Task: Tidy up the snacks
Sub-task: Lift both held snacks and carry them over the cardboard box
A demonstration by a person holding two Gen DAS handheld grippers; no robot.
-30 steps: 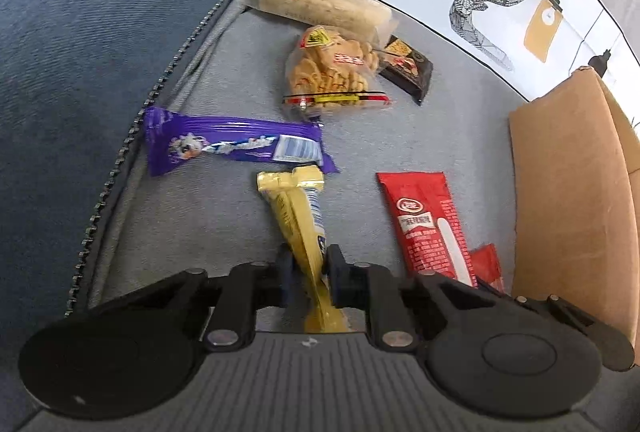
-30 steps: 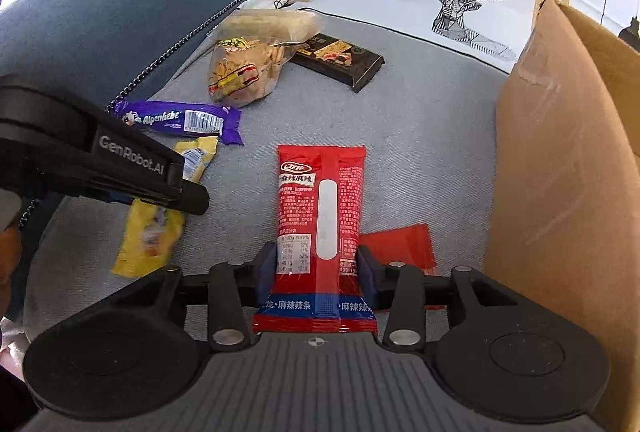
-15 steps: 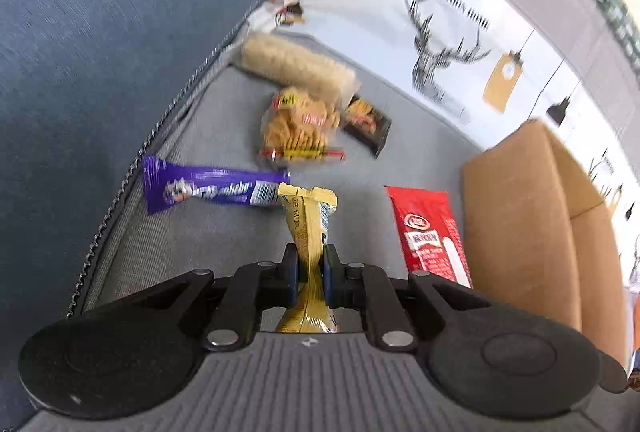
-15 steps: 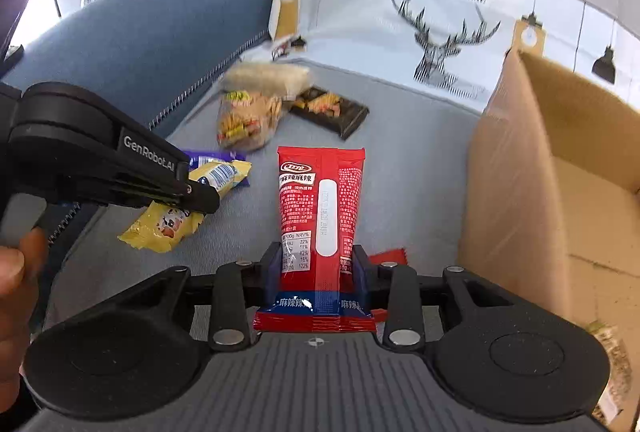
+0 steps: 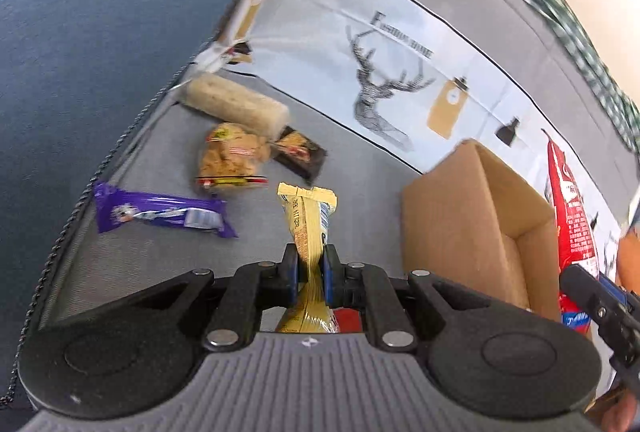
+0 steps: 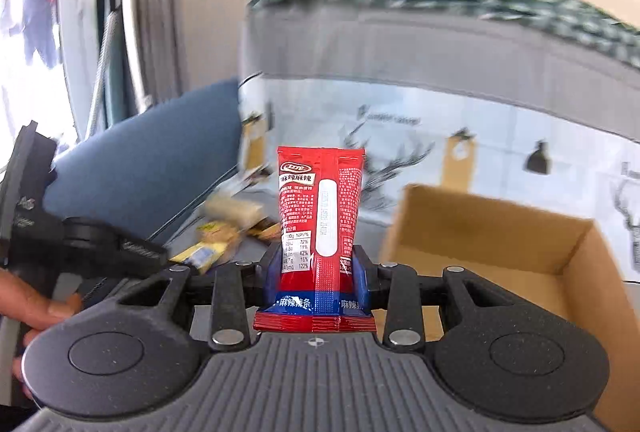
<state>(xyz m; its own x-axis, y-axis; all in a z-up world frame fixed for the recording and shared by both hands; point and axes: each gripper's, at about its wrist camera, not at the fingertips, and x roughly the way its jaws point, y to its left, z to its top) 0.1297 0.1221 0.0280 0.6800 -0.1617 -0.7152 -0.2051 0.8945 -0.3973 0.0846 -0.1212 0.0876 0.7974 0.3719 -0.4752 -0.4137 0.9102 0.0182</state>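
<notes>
Red spicy-strip packet (image 6: pixel 320 220) pinched at its lower end in the right gripper (image 6: pixel 316 274), standing upright in the air, just left of the open cardboard box (image 6: pixel 496 228). Yellow snack bar (image 5: pixel 308 224) clamped narrow in the left gripper (image 5: pixel 310 268), lifted off the grey sofa seat (image 5: pixel 360 168), box to its right. Purple candy bar (image 5: pixel 160 214), cookie bag (image 5: pixel 230 156), dark wrapper (image 5: pixel 300 152) and pale rice-cracker pack (image 5: pixel 236 104) lie on the seat, well apart from the box. Risks, as I judge: slick wrappers held by one end may slip; both grippers heading for one box could collide; an early release drops a packet outside the rim.
</notes>
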